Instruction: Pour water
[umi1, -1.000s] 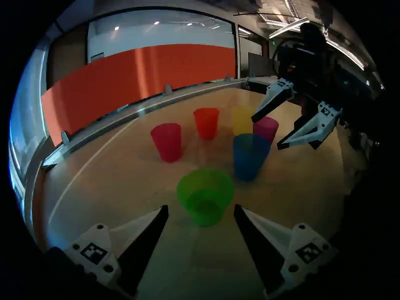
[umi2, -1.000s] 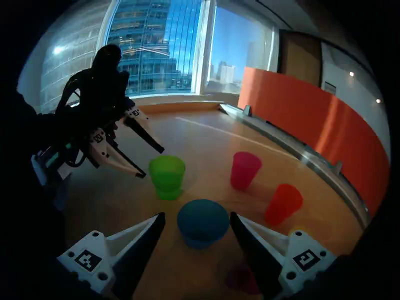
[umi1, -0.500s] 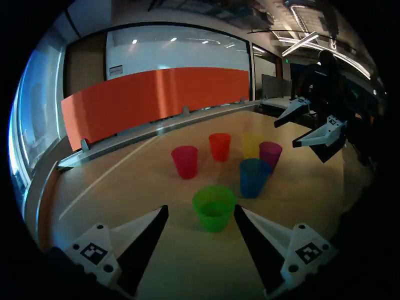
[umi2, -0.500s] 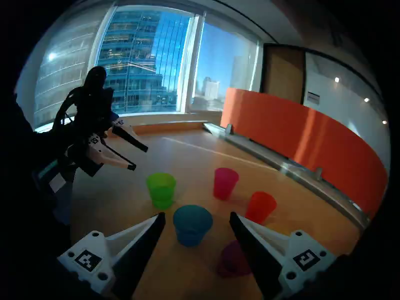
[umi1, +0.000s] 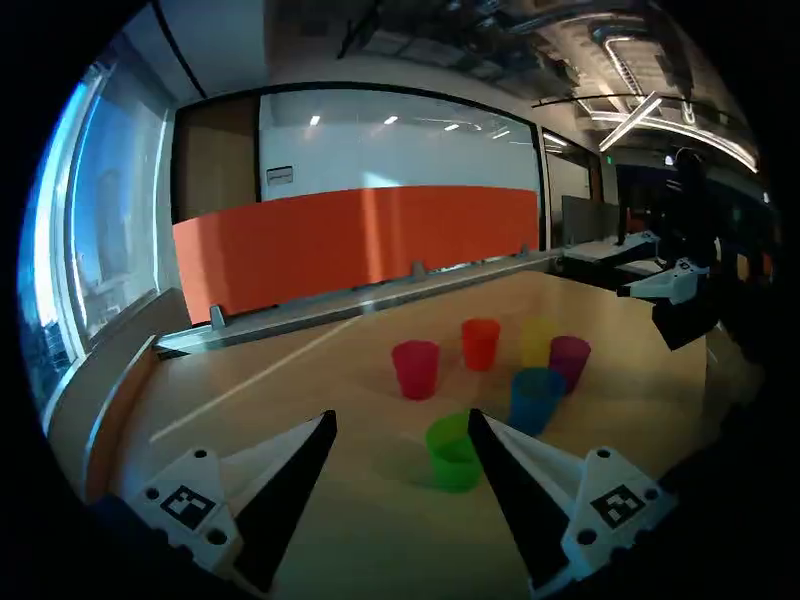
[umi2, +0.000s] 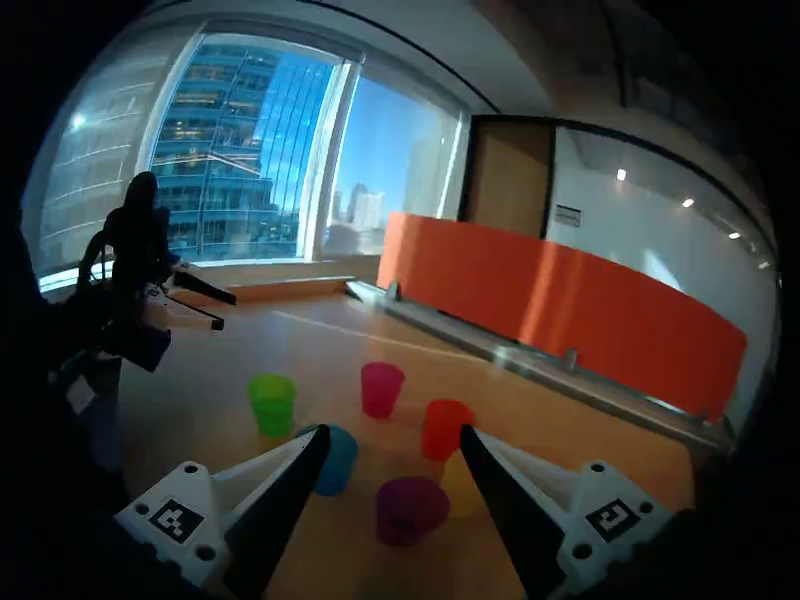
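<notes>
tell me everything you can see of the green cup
The green cup looks like translucent plastic, tapered, wider at the rim than at the base. It stands upright, mouth open, on the wooden table, ahead of the left gripper, whose open jaws do not touch it. The blue cup stands close beside it, apart. Whether it holds water cannot be told.

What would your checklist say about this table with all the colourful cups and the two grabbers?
Surface: light wooden table.
Job's things: six upright cups in a cluster: green cup, blue cup, pink cup, orange cup, yellow cup, purple cup; whether any holds water cannot be told.
Clutter: nothing seen.
Grippers: left gripper open, holding nothing, with the green cup just beyond its fingers; right gripper open, holding nothing.
Cables: nothing seen.
Surroundings: orange partition; big windows with towers outside.
</notes>
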